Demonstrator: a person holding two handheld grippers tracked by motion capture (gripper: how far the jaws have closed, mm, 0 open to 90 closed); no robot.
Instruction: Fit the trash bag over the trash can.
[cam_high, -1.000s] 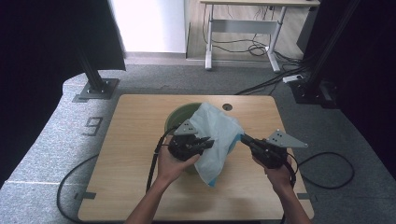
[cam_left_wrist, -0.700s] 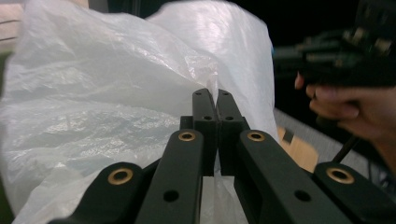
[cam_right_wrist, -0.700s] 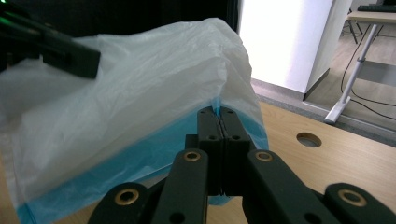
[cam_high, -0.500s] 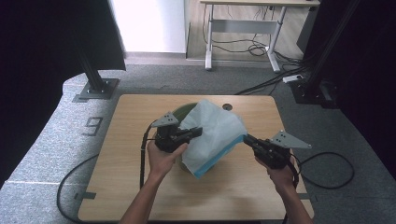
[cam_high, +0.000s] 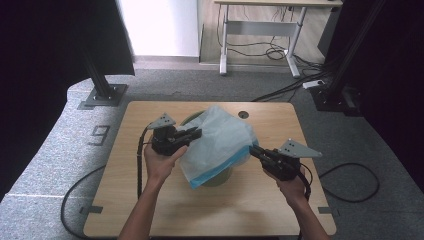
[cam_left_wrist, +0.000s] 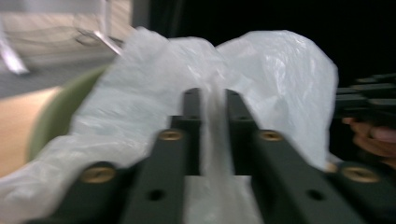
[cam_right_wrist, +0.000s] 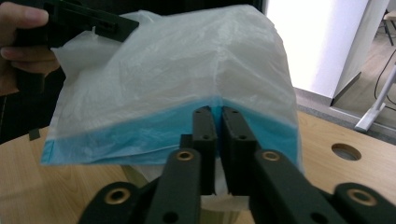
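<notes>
While both grippers pinch it, the plastic bag (cam_high: 217, 145) hangs stretched over the green bin (cam_high: 220, 176) at mid-table.

At left, the left gripper (cam_high: 194, 134) has plastic between its jaws, which have just been opening; at right, the right gripper (cam_high: 254, 151) has jaws pressed together on the blue hem (cam_right_wrist: 154, 133).

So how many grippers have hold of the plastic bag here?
2. The left gripper pinches the plastic bag at its upper left edge; the right gripper clamps the blue-banded edge on the right.
</notes>
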